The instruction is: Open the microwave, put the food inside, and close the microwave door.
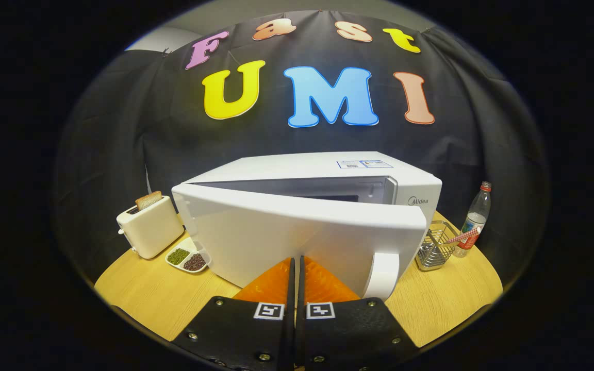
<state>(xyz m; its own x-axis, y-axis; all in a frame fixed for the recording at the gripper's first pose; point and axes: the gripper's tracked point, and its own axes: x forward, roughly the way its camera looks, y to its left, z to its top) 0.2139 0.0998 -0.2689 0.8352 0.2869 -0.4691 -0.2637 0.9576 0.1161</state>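
Observation:
A white microwave (328,175) stands on the round wooden table (147,299). Its door (286,232) is swung partly ajar, hinged at the left, with the curved handle (382,275) at its right end. Through the gap above the door, a slice of the dark cavity (328,193) shows. My gripper (297,263) is shut with nothing between its fingers, and the tips rest against or just short of the door's outer face, left of the handle. A small white divided dish (187,257) with green and dark food lies left of the door, by the toaster.
A cream toaster (148,226) holding a bread slice stands to the left of the microwave. To the right are a wire rack (433,247), a red-white striped stick and a clear bottle (475,219) with a red cap. Black cloth forms the wall behind.

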